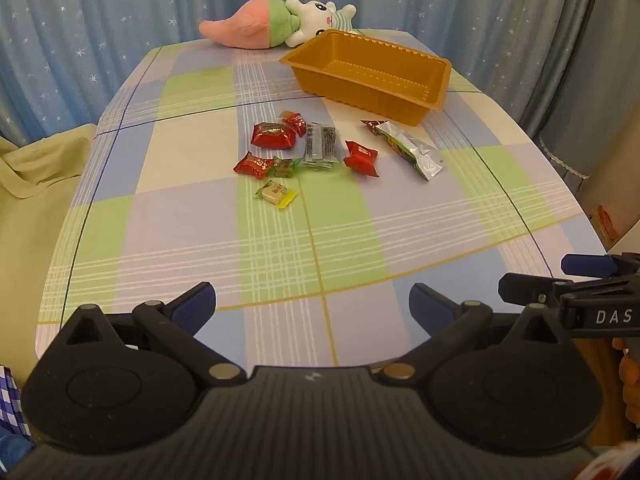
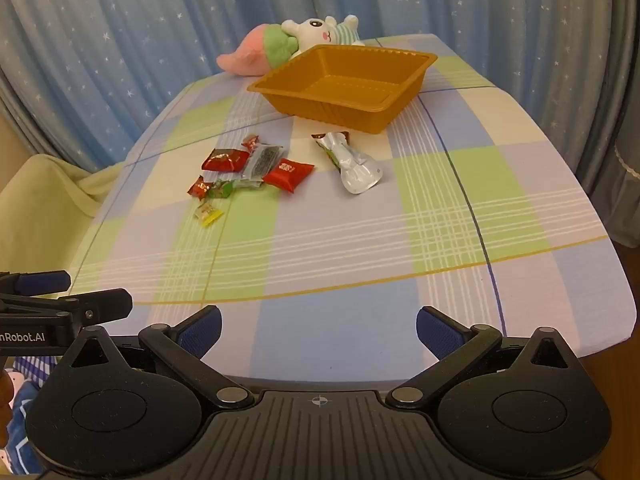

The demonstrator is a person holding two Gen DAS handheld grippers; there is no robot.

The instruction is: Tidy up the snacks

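— While both tools hang over the near edge of the desk (image 1: 192, 232), what do you make of their jaws?

— Released, both of them. At the bottom of the left wrist view the left gripper (image 1: 312, 308) has its blue pads spread wide with only checked cloth between them. The right gripper (image 2: 318, 330) looks the same at the bottom of its own view. Neither touches anything.

— And the snacks?

— Loose in the middle of the frame, well apart from both tools. In the left view a large red packet (image 1: 273, 136) lies at the upper left of the cluster, with a small red sweet (image 1: 295, 122) touching it. A grey striped packet (image 1: 320, 146) lies just beside them, and a red packet (image 1: 361, 157) to its right. Lower left there is another red sweet (image 1: 254, 165), a green sweet (image 1: 286, 167) against it, and a yellow sweet (image 1: 276, 194) slightly below, apart from the rest.

— The silver one?

— A silver pouch (image 1: 412, 150) lies right of the cluster, angled, its upper end near the orange tray (image 1: 436, 92). The tray sits above the snacks, upper centre of the frame, with nothing in it that I can see.

— Anything behind?

— A plush toy (image 1: 280, 24), pink, green and white, lies at the top of the frame, just behind the tray, before a blue starred curtain (image 1: 100, 20).
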